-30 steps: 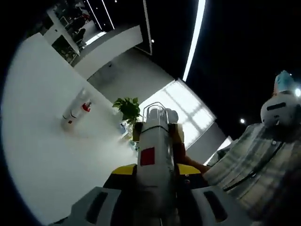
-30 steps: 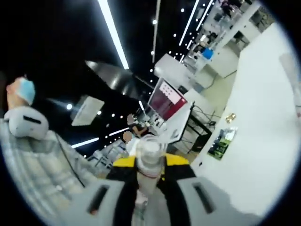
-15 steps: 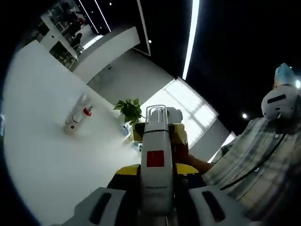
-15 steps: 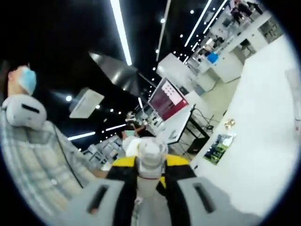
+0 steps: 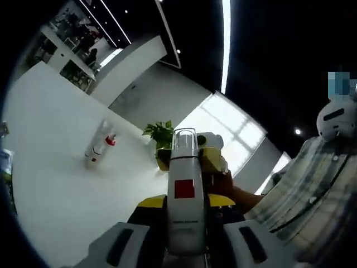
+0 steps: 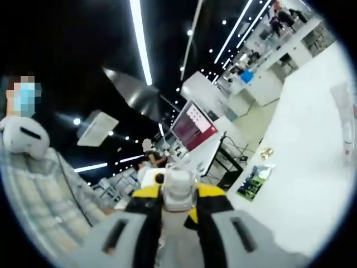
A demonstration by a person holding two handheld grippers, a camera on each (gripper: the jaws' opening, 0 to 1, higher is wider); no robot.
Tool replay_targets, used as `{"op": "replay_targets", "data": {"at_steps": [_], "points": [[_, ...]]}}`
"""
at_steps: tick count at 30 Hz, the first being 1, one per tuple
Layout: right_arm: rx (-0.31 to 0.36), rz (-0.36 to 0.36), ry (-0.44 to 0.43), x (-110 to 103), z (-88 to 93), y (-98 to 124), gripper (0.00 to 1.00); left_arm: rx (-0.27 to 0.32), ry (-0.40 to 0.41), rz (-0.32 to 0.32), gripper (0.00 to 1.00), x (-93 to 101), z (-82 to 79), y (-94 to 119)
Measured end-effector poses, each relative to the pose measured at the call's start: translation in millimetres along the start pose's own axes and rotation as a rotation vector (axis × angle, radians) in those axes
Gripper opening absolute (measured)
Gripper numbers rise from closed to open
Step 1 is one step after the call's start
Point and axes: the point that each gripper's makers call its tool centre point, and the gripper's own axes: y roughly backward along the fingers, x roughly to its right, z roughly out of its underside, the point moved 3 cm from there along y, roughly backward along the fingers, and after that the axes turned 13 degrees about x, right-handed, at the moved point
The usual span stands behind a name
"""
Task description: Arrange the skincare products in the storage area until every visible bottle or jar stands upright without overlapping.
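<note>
Both views are dim overhead and bright below: long ceiling light strips (image 5: 225, 39) glare against a black ceiling, and the white table (image 5: 50, 167) is washed out almost to blank. A lit window (image 5: 228, 125) blooms at two o'clock of centre. Fisheye bending curves straight lines near the edges. The right gripper view is softer, its near foreground blurred.

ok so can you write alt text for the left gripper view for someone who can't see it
The left gripper is shut on a tall white bottle with a red square label and clear cap, lifted above a white table. A slim clear bottle with a red band lies on that table, a green potted plant stands behind it, and a person's plaid sleeve is at right.
</note>
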Motion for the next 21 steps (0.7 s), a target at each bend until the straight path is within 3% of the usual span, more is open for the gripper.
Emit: {"op": "replay_targets", "data": {"at_steps": [12, 21], "points": [[0.039, 0.076, -0.031, 15.3, 1.2, 10.7, 0.23, 0.055, -0.029, -0.058, 0.24, -9.4, 1.7, -4.7], [0.019, 0.222, -0.094, 38.3, 5.7, 8.7, 0.25, 0.098, -0.087, -0.145, 0.24, -27.7, -8.9, -6.1]]}}
